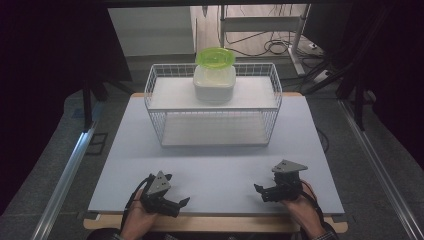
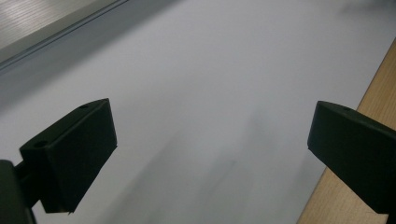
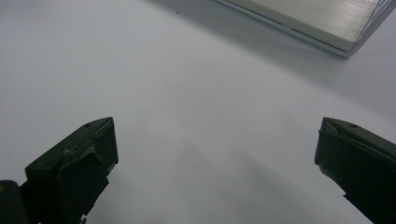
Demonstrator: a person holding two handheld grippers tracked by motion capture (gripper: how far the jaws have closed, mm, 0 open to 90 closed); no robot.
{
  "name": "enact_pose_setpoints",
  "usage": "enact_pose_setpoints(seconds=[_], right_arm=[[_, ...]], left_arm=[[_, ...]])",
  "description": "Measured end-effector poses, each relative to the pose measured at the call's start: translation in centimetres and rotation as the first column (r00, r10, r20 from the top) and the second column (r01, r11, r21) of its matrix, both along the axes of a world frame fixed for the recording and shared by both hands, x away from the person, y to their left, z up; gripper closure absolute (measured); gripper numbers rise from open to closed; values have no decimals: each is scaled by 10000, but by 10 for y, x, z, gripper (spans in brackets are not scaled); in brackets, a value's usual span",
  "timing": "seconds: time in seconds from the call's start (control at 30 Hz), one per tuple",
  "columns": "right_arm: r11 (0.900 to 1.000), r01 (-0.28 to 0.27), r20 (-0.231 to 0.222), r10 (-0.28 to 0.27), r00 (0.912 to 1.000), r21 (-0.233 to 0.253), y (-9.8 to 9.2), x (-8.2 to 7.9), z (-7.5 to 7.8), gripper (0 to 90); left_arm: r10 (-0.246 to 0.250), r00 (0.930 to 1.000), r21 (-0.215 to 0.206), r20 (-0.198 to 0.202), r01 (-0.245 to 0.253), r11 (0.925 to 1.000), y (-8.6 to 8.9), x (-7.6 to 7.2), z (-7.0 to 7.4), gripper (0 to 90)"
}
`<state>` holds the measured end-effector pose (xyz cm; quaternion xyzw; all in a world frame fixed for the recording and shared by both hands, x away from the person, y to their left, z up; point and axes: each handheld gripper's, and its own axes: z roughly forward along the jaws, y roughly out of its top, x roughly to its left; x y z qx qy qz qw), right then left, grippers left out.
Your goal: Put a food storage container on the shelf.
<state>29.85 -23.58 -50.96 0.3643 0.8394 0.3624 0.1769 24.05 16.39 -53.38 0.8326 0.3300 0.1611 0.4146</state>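
Left gripper (image 1: pixel 176 199): held in the person's left hand (image 1: pixel 137 220) at the near left of the worktop (image 1: pixel 215 165). Its jaws are wide apart and hold nothing. In the left gripper view (image 2: pixel 210 154) the two black jaws stand far from each other, with bare pale board between them and the wooden edge at the right.

Right gripper (image 1: pixel 260 191): held in the right hand (image 1: pixel 304 207) at the near right of the worktop. Its jaws are also spread wide and hold nothing. In the right gripper view (image 3: pixel 215 158) there is bare board between the jaws, and a corner of the rack base at the top right.

Grey plates: one three-cornered plate sits on top of each gripper.

Rack (image 1: pixel 150 85): a white wire rack with two levels, at the far middle of the worktop, well apart from both grippers.

Box (image 1: pixel 215 85): a white, half-clear box with rounded corners. It stands upright on the upper shelf of the rack, about in the middle of it.

Bowl (image 1: pixel 215 57): a clear green bowl. It rests on top of the box and seems a little tilted.

Worktop: a pale grey-blue board on a wooden table. The part between the rack and the grippers is bare.

Surroundings: dark curtains at both sides, grey floor, metal rails left and right, cables on the floor behind the rack.
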Motion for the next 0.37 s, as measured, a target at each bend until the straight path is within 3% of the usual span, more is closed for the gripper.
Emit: enact_pose_setpoints(seconds=[0.37], right_arm=[[9993, -108, -346, 95, 9994, -371, 2, 2, -6, 0]], left_arm=[[-15, 10000, 290, -45, 16, 9996, -2, 1, -2, 9]])
